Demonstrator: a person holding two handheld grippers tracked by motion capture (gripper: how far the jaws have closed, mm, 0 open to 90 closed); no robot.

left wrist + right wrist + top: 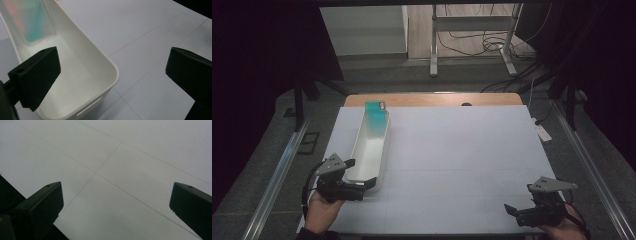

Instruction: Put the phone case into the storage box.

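Observation:
A long white bin (362,134) lies lengthwise on the left half of the white table. A teal phone case (376,112) leans inside its far end; through the left gripper view it looks like a translucent teal panel (37,25). My left gripper (360,175) is open at the bin's near end, one jaw over the bin's inside, the other over the table; the bin's near corner (110,75) sits between the jaws. My right gripper (521,204) is open near the front right corner, with bare table (120,182) between its jaws.
White sheets (452,150) cover the wooden table. Its front edge (15,190) runs just under the right gripper. Beyond the far edge stand metal table legs (433,45), floor cables (482,45) and dark curtains on both sides.

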